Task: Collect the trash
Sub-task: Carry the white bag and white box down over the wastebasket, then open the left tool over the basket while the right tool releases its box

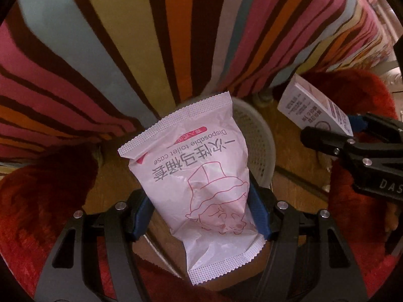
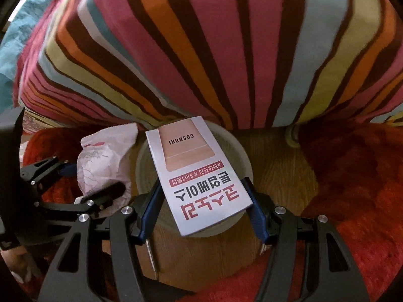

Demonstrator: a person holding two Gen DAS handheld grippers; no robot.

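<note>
My left gripper (image 1: 201, 214) is shut on a pink-and-white plastic packet (image 1: 196, 176) marked "Disposable toilet case" and holds it above a white mesh waste bin (image 1: 259, 136). My right gripper (image 2: 204, 203) is shut on a flat white and pink carton (image 2: 196, 173) marked "COSNORI" and holds it over the bin's round rim (image 2: 241, 151). The carton (image 1: 314, 105) and right gripper (image 1: 352, 148) show at the right of the left wrist view. The packet (image 2: 100, 158) and left gripper (image 2: 83, 186) show at the left of the right wrist view.
A striped bedspread (image 1: 151, 37) hangs just behind the bin and fills the upper half of both views (image 2: 214, 50). The bin stands on a wooden floor (image 2: 277, 166) between red shaggy rugs (image 2: 357, 188). A teal cloth (image 2: 22, 32) lies at the far left.
</note>
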